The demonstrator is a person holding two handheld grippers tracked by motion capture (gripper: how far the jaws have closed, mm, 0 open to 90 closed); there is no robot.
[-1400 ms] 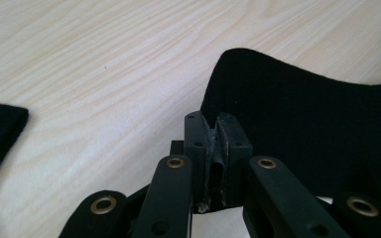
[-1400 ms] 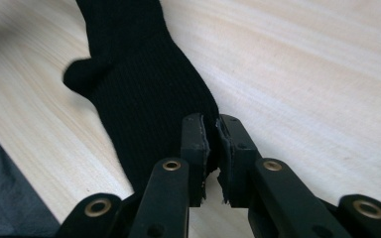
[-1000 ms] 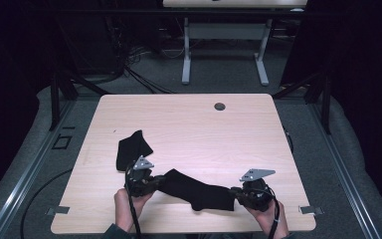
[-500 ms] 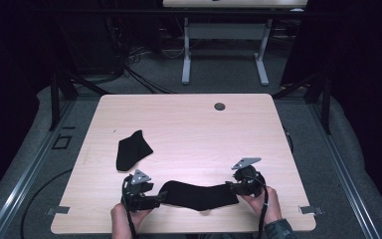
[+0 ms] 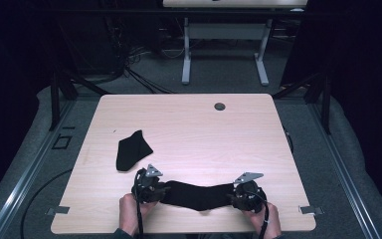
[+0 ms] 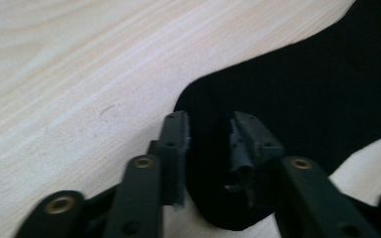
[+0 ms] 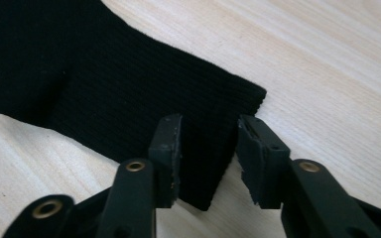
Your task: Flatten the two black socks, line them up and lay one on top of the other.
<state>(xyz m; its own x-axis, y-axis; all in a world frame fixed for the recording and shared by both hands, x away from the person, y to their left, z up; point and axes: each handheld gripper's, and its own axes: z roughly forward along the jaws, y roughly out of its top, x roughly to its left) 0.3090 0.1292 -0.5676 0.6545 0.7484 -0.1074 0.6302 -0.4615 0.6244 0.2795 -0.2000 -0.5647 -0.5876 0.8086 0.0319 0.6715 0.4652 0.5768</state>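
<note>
I count two black socks on my table: one stretched sock at the near edge, one folded sock farther left. I also count two grippers, left gripper and right gripper.

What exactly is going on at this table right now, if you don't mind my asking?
A person is working with a hand-held gripper in each hand at a light wooden table. A long black knitted sock lies flat near the front edge, stretched between them. The left gripper sits over one end and the right gripper over the ribbed cuff end, both with fingers apart, so neither clamps the fabric. A second black sock, folded, lies apart toward the left.
</note>
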